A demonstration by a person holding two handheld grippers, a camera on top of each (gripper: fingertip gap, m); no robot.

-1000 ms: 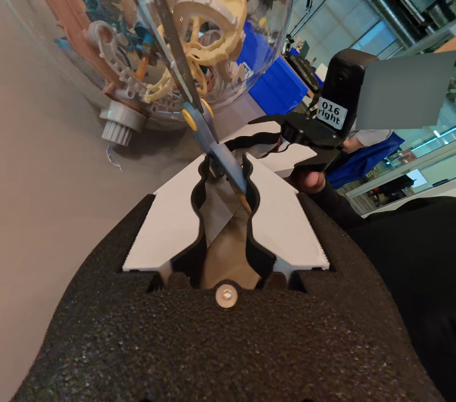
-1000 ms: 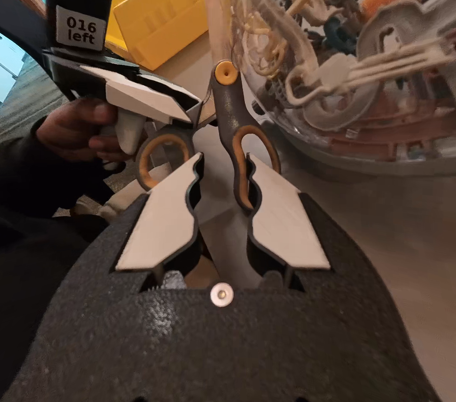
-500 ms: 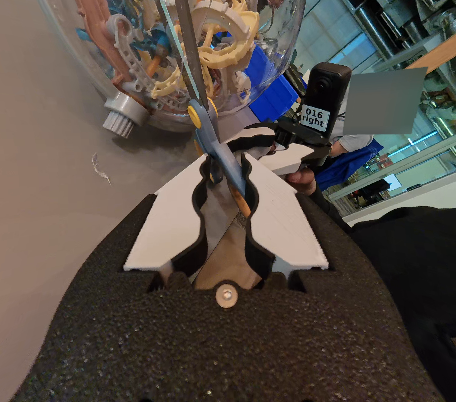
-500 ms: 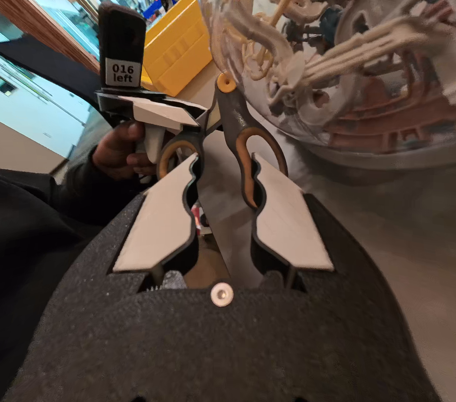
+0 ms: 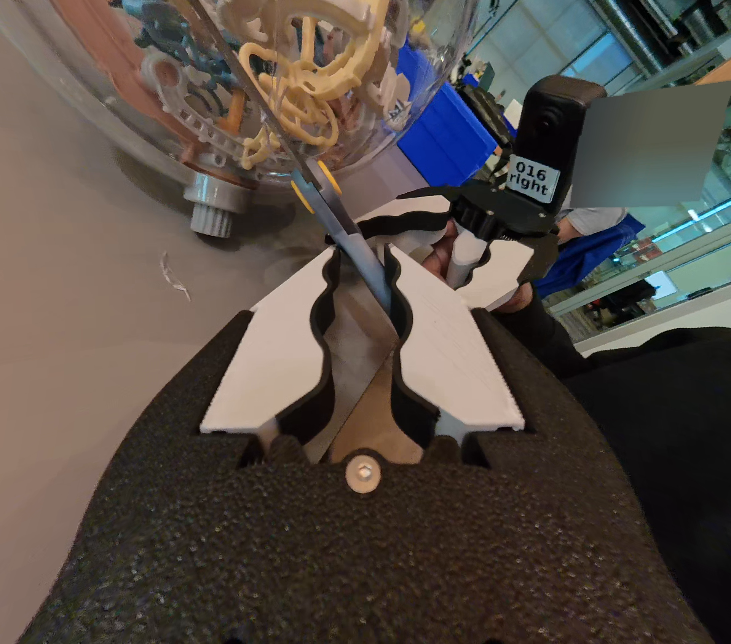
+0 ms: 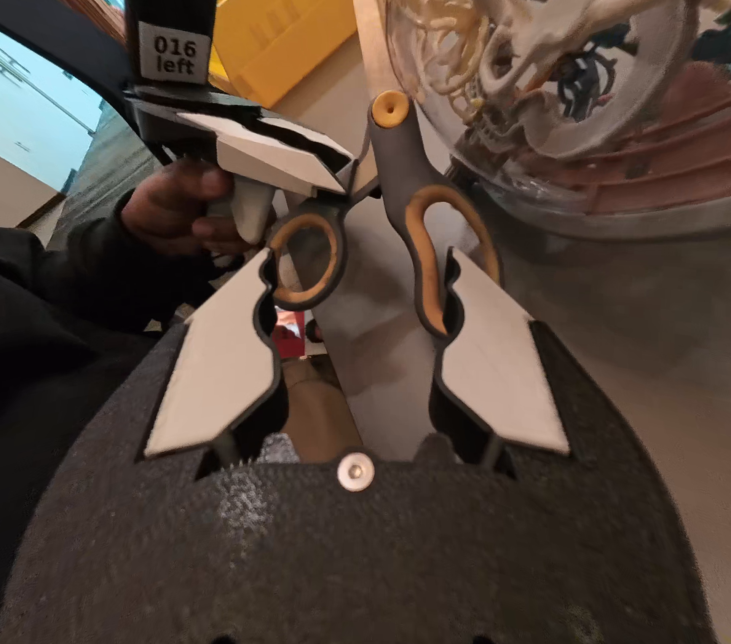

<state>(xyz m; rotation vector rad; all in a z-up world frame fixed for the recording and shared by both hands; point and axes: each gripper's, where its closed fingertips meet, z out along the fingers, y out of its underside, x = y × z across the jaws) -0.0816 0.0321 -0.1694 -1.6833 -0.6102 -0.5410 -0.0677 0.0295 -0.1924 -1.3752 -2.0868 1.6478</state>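
A pair of scissors (image 5: 344, 229) with grey handles, orange-lined loops and a yellow pivot is held up beside a clear plastic globe (image 5: 277, 51) full of coloured plastic tracks. My left gripper (image 5: 362, 257) is shut on the scissors' handle shank just below the pivot. The blade points up along the globe. In the right wrist view, my right gripper (image 6: 360, 255) is open with its jaws wide apart. Its right finger sits inside the scissors' (image 6: 395, 158) larger loop, and its left fingertip is at the smaller loop's edge. The left gripper (image 6: 344, 186) shows there too.
The globe (image 6: 573, 51) rests on a grey table (image 5: 79, 308) on a grey knobbed foot (image 5: 213, 205). A small white scrap (image 5: 174, 277) lies on the table. A yellow bin (image 6: 285, 15) stands behind and a blue bin (image 5: 443, 142) beyond the globe. A person's dark sleeves are close by. The grippers are tip to tip, or close to it.
My right gripper's fingers have spread well apart and let go of the larger loop's inner bar. My left gripper stays shut on the scissors. Both views have shifted slightly against the globe.
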